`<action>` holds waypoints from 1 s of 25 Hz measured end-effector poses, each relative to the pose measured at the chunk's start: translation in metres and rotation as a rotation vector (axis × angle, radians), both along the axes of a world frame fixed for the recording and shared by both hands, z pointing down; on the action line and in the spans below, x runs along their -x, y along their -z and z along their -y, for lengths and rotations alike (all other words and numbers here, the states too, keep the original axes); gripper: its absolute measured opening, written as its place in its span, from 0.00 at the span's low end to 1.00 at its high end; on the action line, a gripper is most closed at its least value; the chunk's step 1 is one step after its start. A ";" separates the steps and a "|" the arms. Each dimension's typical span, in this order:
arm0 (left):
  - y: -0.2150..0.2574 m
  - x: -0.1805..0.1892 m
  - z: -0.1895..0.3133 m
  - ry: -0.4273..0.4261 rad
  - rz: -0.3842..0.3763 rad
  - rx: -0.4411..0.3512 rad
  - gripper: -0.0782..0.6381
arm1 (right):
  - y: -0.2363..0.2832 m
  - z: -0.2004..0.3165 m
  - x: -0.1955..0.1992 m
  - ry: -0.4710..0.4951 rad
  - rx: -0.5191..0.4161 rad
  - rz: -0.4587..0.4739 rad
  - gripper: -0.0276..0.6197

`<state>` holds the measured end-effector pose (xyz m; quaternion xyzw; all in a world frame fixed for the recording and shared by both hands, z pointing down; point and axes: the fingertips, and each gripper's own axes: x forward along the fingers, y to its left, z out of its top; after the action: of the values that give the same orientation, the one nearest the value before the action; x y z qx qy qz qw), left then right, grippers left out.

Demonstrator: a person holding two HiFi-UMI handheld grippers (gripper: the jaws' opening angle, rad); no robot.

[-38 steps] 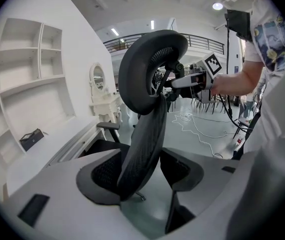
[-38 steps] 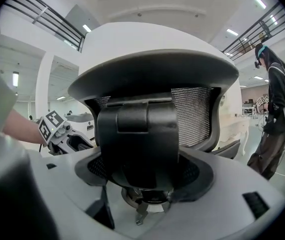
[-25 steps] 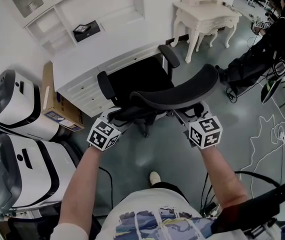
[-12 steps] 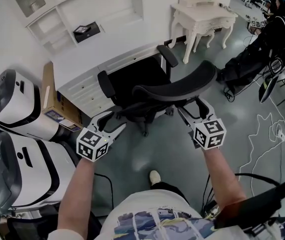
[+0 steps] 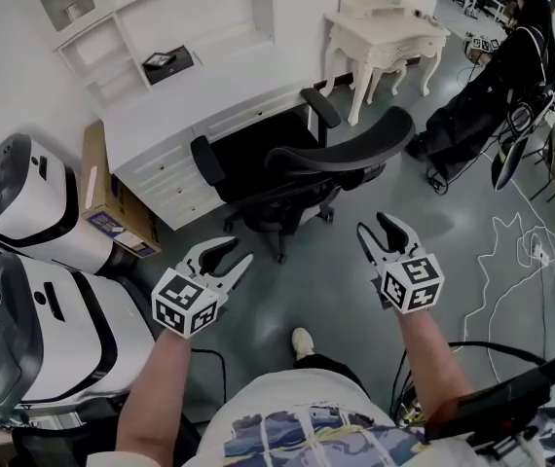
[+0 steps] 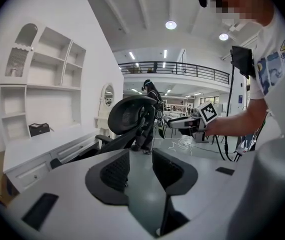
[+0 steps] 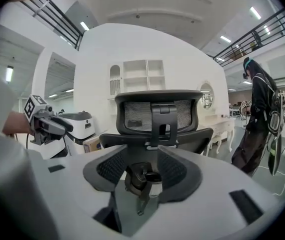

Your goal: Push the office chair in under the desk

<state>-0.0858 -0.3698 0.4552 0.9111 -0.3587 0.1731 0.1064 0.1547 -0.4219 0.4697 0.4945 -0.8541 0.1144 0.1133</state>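
Both grippers had come back off the chair: a second earlier they sat against the backrest, and now the left gripper (image 5: 236,254) and the right gripper (image 5: 377,227) hung in open air, clear of it. Their jaws had just been closing, down to a middling gap on both sides, with nothing gripped. Only grey floor showed between the left pair, and the chair's distant base between the right.

And the black mesh office chair (image 5: 328,161)? It stood ahead of both grippers and well apart from them, its curved backrest turned toward the person and its seat tucked in under the white desk (image 5: 156,129), armrests close by the desk front. From the right gripper view it sat dead ahead, headrest centred above the jaws; from the left gripper view it stood ahead and slightly left.

For writing, each gripper's cube carried black-and-white square markers. A brown cardboard box (image 5: 100,188) beside the desk bore a printed label, too small to read.
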 end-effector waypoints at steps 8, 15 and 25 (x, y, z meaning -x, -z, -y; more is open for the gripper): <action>0.010 -0.003 -0.058 -0.025 -0.045 -0.003 0.16 | 0.006 -0.075 0.022 0.018 0.005 -0.020 0.09; 0.016 0.006 -0.112 -0.044 -0.073 -0.011 0.13 | 0.002 -0.141 0.053 0.072 0.048 -0.006 0.08; 0.028 0.021 -0.188 -0.048 -0.124 -0.003 0.13 | 0.012 -0.226 0.096 0.137 0.046 0.000 0.08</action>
<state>-0.1063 -0.1814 0.4269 0.9286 -0.3297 0.1184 0.1228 0.0584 -0.1958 0.4575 0.4322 -0.8830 0.1260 0.1324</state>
